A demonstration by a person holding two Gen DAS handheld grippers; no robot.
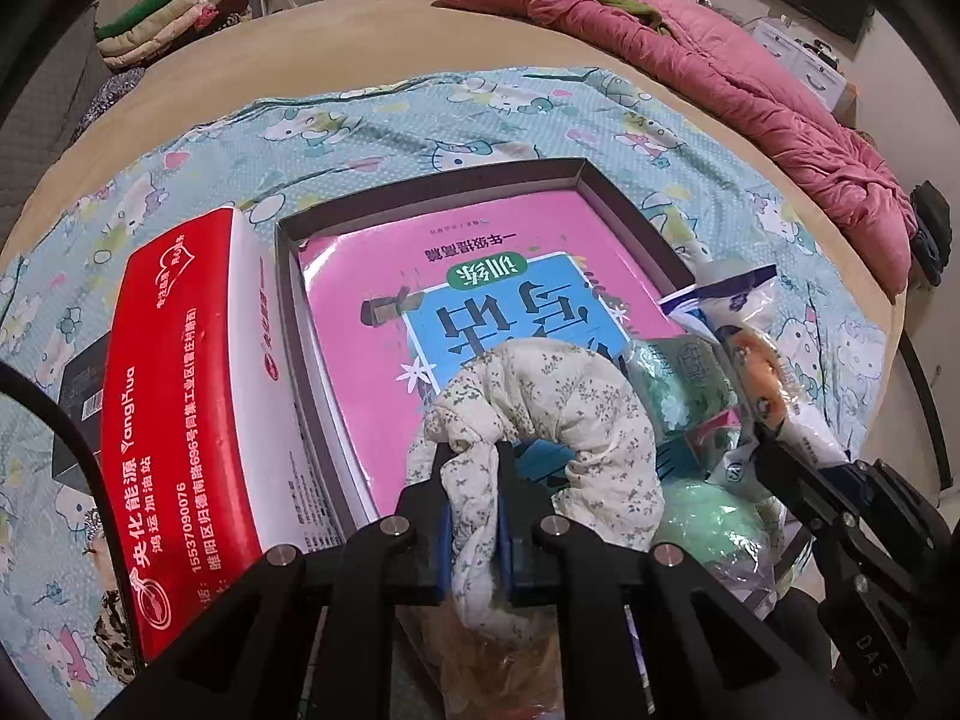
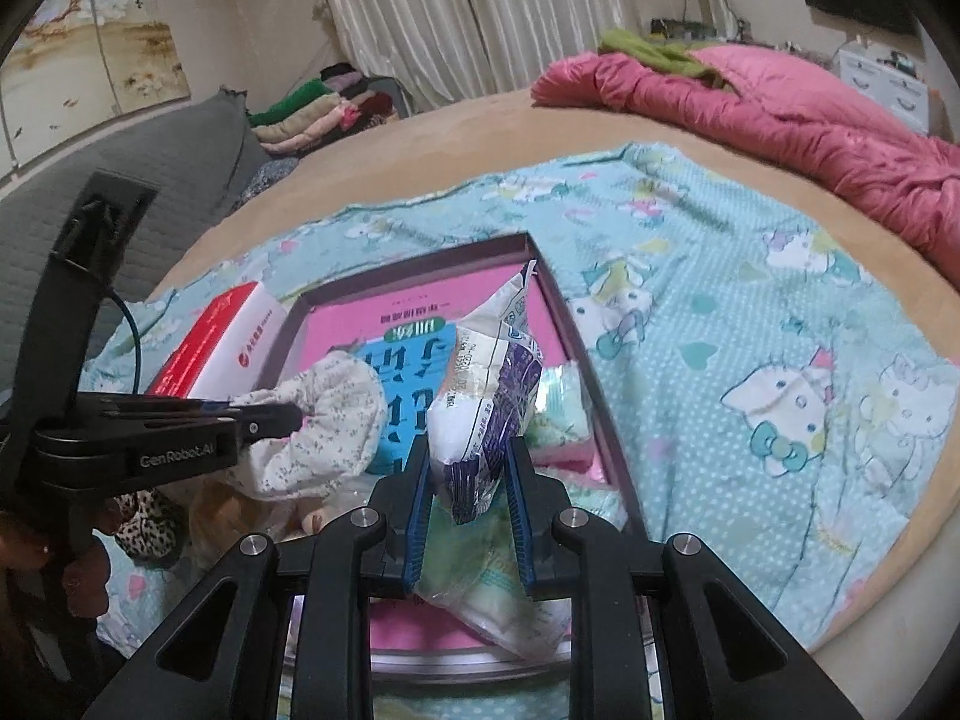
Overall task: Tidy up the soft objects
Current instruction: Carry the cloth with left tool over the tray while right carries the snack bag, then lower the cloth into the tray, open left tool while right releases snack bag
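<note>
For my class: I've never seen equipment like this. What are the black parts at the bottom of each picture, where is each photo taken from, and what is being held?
The black parts are hand-held two-finger grippers, one per hand, each with a fisheye camera looking along its fingers. In the left camera's picture, the left gripper pinches a floral cloth. In the right camera's picture, the right gripper clamps a plastic packet. Both hang over a shallow box holding a pink book, on a cartoon-cat sheet on a bed. A red and white carton lies beside the box.
</note>
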